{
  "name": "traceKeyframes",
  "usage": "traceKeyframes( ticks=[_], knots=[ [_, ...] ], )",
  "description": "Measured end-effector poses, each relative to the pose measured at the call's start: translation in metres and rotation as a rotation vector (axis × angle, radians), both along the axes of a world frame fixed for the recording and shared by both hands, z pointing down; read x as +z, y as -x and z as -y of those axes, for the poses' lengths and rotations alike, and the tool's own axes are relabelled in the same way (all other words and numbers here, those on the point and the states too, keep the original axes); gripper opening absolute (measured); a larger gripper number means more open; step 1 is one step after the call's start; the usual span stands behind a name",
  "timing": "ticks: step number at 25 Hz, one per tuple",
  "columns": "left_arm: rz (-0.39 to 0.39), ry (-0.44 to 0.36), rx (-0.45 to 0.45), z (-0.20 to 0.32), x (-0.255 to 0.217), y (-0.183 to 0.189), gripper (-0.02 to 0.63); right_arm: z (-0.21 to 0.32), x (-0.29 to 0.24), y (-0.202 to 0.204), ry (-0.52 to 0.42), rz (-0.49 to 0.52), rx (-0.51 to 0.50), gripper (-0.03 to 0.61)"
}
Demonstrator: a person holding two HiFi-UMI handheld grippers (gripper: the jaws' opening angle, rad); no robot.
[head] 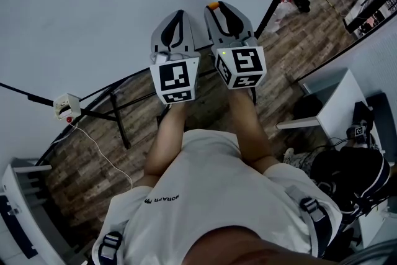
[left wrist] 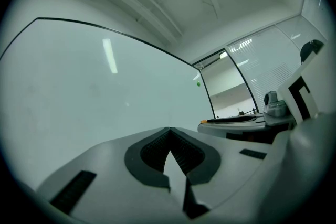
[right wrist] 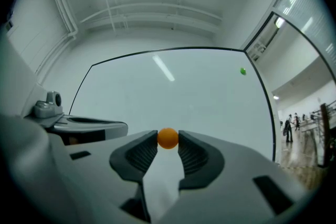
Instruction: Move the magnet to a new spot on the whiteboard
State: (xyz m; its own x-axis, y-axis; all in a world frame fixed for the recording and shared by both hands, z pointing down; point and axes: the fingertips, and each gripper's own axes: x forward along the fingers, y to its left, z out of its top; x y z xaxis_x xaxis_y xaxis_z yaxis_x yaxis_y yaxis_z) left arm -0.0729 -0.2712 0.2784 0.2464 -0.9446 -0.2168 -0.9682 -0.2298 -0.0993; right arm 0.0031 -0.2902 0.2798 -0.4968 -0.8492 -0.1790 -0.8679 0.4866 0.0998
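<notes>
My right tool (right wrist: 168, 142) is pinching the orange magnet (right wrist: 168, 137) right at its tips, up in front of the whiteboard (right wrist: 210, 102); can't tell if the magnet's actually touching the board; left tool (left wrist: 169, 132) is sitting closed with nothing in it, just beside the right one; a green dot (right wrist: 242, 71) is showing near the board's upper right corner.
</notes>
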Motion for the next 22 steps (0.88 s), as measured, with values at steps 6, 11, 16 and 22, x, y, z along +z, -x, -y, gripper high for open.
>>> traceKeyframes(
  ticks=[6,11,16,22],
  knots=[
    [-0.007,-0.004,-0.007,0.002,0.001,0.005,0.003,0.007,-0.002,0.001,-0.001,0.007,0.002,0.129],
    [-0.012,-0.008,-0.01,0.005,0.001,0.006,0.003,0.013,-0.003,0.002,0.001,0.009,-0.002,0.129],
    [-0.009,-0.001,-0.014,0.01,0.004,0.009,0.003,0.02,-0.003,0.01,0.009,0.001,-0.013,0.129],
    [-0.002,-0.002,-0.016,0.012,0.006,0.008,0.003,0.028,-0.002,0.008,0.015,0.004,-0.008,0.129]
  ],
)
